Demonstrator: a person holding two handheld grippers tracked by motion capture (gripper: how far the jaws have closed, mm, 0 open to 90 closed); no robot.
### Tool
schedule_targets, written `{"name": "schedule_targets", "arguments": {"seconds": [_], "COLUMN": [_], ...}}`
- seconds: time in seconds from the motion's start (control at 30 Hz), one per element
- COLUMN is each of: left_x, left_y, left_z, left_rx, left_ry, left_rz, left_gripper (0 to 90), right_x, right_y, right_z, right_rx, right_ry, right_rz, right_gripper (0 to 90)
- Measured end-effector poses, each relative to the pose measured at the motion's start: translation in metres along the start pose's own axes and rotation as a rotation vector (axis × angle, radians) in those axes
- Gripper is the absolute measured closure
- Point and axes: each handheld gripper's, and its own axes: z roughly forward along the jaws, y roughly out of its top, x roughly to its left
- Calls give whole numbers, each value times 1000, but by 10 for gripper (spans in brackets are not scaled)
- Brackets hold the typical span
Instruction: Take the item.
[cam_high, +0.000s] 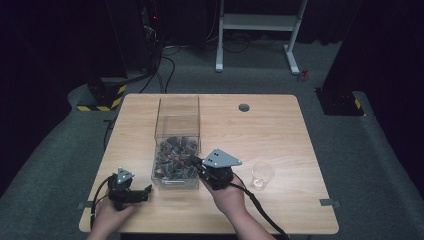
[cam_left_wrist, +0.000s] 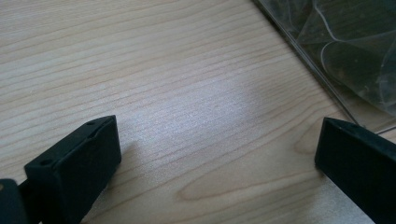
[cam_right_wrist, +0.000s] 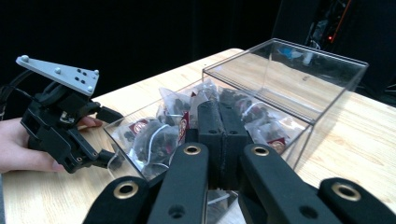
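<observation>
A clear plastic box (cam_high: 178, 116) stands on the wooden table (cam_high: 272, 132), its near half holding several see-through tea bags (cam_high: 171, 159) of dark leaves. My right gripper (cam_high: 193, 161) reaches over the box's front right corner with its jaws shut. In the right gripper view the right gripper (cam_right_wrist: 220, 109) hangs just above the tea bags (cam_right_wrist: 152, 135), and I see nothing between its pads. My left gripper (cam_high: 147, 193) rests low by the box's front left corner. In the left gripper view my left gripper (cam_left_wrist: 217, 135) stands open over bare wood, beside the box (cam_left_wrist: 345, 42).
An empty clear plastic cup (cam_high: 262, 174) stands upright right of my right hand. A cable hole (cam_high: 244, 107) sits near the table's far edge. Beyond the table are a white desk frame (cam_high: 257, 22) and dark equipment on the grey floor.
</observation>
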Motion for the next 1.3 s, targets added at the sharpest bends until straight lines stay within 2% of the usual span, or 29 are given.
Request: {"name": "schedule_targets", "arguments": {"seconds": [0.6,1.3], "left_x": [0,0], "left_y": [0,0], "left_z": [0,0], "left_rx": [-1,-1], "left_ry": [-1,-5], "left_rz": [-2,-6], "left_gripper": [6,6], "right_x": [-14,-27], "right_y": [-11,-20], "right_z": [-26,-46], "right_rx": [-22,-30], "right_ry": [-51,-97], "right_rz": [23,40], "right_gripper": [900,900]}}
